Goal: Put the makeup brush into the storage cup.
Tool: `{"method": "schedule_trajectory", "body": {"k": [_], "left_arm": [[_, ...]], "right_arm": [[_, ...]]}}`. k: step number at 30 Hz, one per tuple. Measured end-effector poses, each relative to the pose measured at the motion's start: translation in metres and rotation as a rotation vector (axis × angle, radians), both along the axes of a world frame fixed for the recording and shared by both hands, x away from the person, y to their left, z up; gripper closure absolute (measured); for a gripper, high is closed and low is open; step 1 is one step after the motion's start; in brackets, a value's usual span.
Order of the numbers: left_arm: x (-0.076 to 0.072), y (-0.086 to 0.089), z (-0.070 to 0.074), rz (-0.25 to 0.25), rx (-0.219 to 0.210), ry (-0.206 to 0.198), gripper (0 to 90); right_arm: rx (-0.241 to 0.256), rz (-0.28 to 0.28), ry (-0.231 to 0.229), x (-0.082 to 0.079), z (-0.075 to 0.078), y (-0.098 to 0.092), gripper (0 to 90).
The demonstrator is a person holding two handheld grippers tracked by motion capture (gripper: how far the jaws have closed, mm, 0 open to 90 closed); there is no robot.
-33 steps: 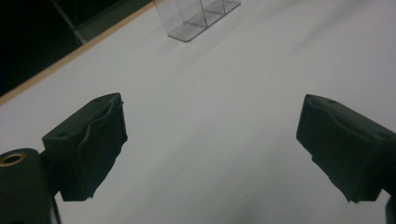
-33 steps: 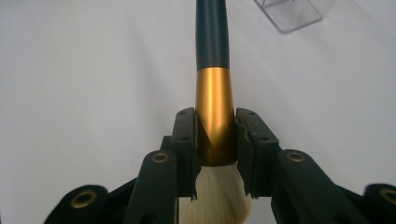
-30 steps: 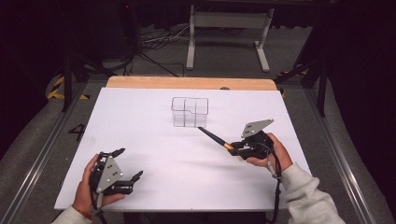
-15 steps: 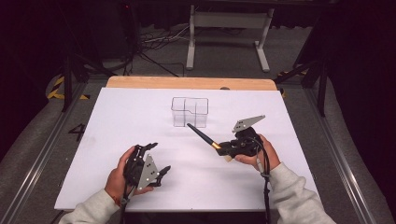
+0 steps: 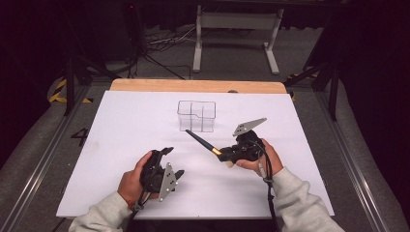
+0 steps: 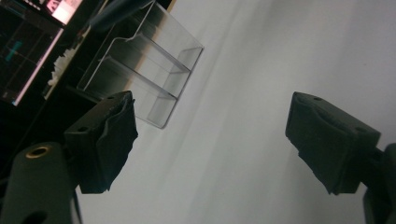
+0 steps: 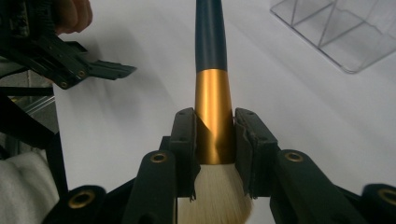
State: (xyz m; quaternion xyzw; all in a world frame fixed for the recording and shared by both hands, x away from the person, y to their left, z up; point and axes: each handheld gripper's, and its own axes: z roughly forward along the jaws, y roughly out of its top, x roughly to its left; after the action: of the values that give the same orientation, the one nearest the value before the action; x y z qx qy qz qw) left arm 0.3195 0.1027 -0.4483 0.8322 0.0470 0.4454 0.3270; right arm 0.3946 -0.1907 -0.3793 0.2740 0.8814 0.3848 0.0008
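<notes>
– What's on the left of the table [image 5: 121, 125]?

– The left gripper [image 5: 167, 166], jaws spread wide with nothing between them, low over the white sheet near the front edge.

– And further right?

– The clear organizer [image 5: 196, 116] stands mid-table, its compartments empty. Just beside its front wall is the dark handle tip of the makeup brush [image 5: 200, 141].

– Who holds the brush?

– The right gripper [image 7: 215, 149], clamped on its gold ferrule, pale bristles toward the hand. Nothing lies between the tip and the organizer.
</notes>
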Motion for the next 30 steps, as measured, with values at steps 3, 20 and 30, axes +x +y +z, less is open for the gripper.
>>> {"method": "schedule_trajectory", "body": {"k": [3,20,30], "left_arm": [[0.001,-0.004,-0.002,0.003,0.026,-0.035,18.3],[-0.008,-0.035,-0.018,0.077,0.205,-0.262,41.6],[-0.014,-0.053,-0.03,0.124,0.355,-0.379,58.1]], "right_arm": [[-0.001,0.015,0.017,0.0,-0.001,0.01,70.5],[0.026,0.03,0.081,-0.001,-0.016,0.046,70.5],[0.027,0.029,0.084,-0.004,-0.019,0.056,70.6]]}}
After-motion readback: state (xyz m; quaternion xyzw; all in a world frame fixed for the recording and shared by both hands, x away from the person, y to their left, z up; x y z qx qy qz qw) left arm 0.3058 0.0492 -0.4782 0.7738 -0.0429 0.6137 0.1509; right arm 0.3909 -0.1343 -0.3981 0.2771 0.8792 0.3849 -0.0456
